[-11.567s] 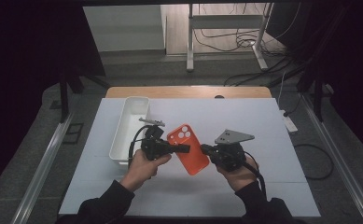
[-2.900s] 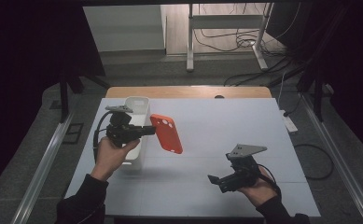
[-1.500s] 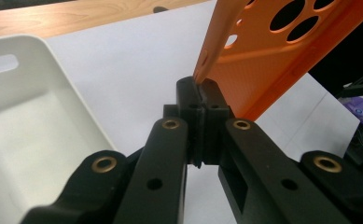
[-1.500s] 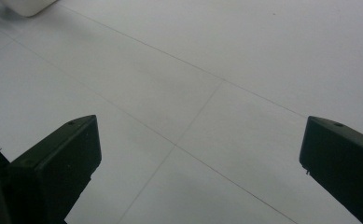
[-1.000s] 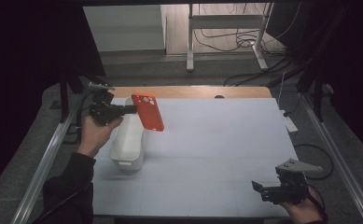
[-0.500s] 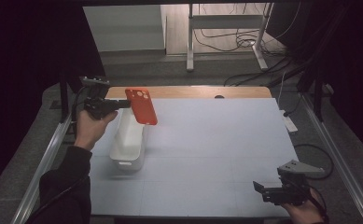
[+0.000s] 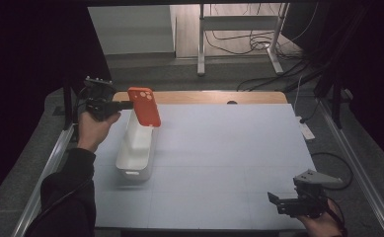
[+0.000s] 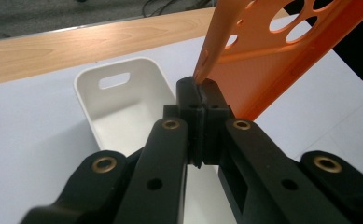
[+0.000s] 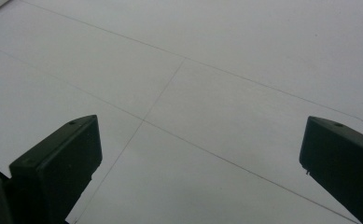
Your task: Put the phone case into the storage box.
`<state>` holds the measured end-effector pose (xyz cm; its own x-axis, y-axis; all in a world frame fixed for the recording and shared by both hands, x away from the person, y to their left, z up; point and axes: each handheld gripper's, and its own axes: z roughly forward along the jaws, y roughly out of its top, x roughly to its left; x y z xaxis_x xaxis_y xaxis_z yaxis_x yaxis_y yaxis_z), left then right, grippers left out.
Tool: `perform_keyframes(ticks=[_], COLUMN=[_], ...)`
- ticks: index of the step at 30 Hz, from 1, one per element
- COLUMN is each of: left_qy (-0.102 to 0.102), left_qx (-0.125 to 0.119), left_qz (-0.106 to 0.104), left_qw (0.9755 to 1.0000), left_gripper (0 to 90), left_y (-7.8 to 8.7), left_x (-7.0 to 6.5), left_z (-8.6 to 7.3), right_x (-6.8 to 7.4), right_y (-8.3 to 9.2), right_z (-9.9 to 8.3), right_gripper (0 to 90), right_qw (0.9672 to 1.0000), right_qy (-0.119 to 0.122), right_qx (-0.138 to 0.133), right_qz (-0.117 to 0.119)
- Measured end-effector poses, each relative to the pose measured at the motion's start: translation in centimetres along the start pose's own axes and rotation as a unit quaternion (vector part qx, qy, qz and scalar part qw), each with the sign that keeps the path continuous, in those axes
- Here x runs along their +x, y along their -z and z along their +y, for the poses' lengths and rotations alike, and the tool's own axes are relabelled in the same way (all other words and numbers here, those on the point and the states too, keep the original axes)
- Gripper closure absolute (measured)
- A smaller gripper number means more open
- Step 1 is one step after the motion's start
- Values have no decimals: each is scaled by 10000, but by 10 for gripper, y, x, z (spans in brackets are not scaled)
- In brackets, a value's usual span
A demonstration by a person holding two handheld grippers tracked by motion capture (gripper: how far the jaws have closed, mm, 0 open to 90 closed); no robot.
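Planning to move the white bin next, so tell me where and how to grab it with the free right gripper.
Take the white bin by a long side wall's rim, coming from above with one of the fingers inside and one outside. It stands upright, open-topped and looks empty, with thin walls. The right gripper is open; the left gripper holds the orange phone case above the bin's far end.

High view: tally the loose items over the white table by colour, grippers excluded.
Orange: 1, the phone case, held up in the left gripper
White: 1, the bin
Total: 2
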<state>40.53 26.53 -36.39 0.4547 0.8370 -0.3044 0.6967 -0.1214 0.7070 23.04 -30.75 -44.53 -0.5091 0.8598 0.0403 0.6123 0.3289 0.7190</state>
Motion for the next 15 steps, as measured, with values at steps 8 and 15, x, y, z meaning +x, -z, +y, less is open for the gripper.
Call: perform_keyframes(ticks=[8,15], left_qy=[61,76], left_qx=[-16,-24], left_qz=[101,205], left_qw=[9999,9998], left_gripper=[894,894], left_y=[-4,-8], left_x=[7,13], left_z=[4,7], right_x=[0,0], right_y=[0,0], right_z=[0,0], right_gripper=[0,0], right_qw=[10000,10000], right_qy=[13,24], right_qx=[16,16], right_qz=[21,43])
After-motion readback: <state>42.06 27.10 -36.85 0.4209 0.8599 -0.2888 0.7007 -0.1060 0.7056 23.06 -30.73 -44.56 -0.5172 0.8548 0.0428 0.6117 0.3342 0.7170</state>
